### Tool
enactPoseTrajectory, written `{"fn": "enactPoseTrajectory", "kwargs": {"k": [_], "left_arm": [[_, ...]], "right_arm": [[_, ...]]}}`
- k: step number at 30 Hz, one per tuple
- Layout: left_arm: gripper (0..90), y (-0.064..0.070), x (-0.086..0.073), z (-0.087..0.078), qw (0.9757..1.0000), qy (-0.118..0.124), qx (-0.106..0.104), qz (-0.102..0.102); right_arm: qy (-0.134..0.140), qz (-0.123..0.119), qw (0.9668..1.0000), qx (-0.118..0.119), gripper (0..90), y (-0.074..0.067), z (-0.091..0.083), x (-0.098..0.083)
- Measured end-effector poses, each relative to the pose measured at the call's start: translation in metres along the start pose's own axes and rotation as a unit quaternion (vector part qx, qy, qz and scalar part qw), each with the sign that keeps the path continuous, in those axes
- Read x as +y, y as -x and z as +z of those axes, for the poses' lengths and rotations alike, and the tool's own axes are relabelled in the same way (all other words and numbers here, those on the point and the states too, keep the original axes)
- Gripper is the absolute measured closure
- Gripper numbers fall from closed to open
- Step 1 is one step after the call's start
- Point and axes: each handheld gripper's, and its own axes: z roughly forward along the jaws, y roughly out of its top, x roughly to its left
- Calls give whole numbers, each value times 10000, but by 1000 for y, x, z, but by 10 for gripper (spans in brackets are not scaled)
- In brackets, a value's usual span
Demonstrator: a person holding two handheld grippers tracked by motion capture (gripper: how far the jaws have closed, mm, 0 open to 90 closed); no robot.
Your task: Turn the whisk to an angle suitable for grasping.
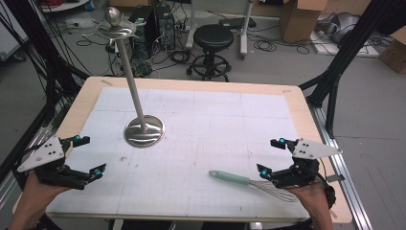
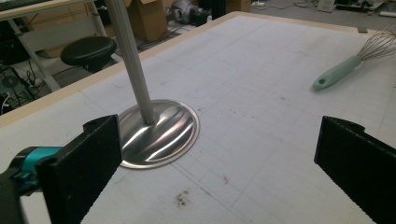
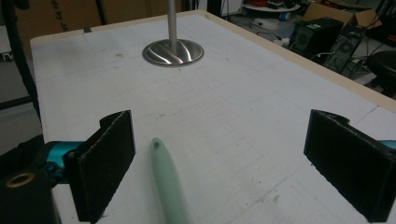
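Two sets of jaws stand wide apart, holding nothing. The right gripper (image 1: 274, 157), at the lower right of the high view, brackets the mint handle of the whisk (image 1: 249, 183), which lies flat on the table (image 1: 201, 124); its long axis runs left to right, handle tip pointing left, wire head toward the right hand. The left gripper (image 1: 90, 155) waits at lower left, near the steel stand (image 1: 143, 130). This looks like the approach before a grasp: next, lower and close on the handle.

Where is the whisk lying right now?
In the high view, the whisk lies flat on the table's near right part, its green handle between the open jaws of the right hand-held gripper.
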Motion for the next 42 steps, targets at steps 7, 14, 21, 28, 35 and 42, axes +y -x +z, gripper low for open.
{"fn": "enactPoseTrajectory", "kwargs": {"k": [7,14,21,28,35,42], "left_arm": [[17,-1,1,2,10000,4,-55,7],[17,-1,0,2,10000,-10,-70,35],[17,-2,0,1,9999,24,-113,46],[17,-6,-3,-3,10000,25,-78,17],[17,-3,-1,-4,9999,40,-82,41],[17,-2,-1,-4,9999,21,-101,56]], "right_arm": [[-20,-3,10000,-36,80,2,-1,-2],[-104,3,9999,-41,80,4,1,-3],[-380,-129,9992,90,80,0,9,-2],[-827,-392,9952,347,80,-4,21,3],[-1302,-622,9880,548,80,-5,32,15],[-1640,-644,9812,785,80,-4,42,17]]}}
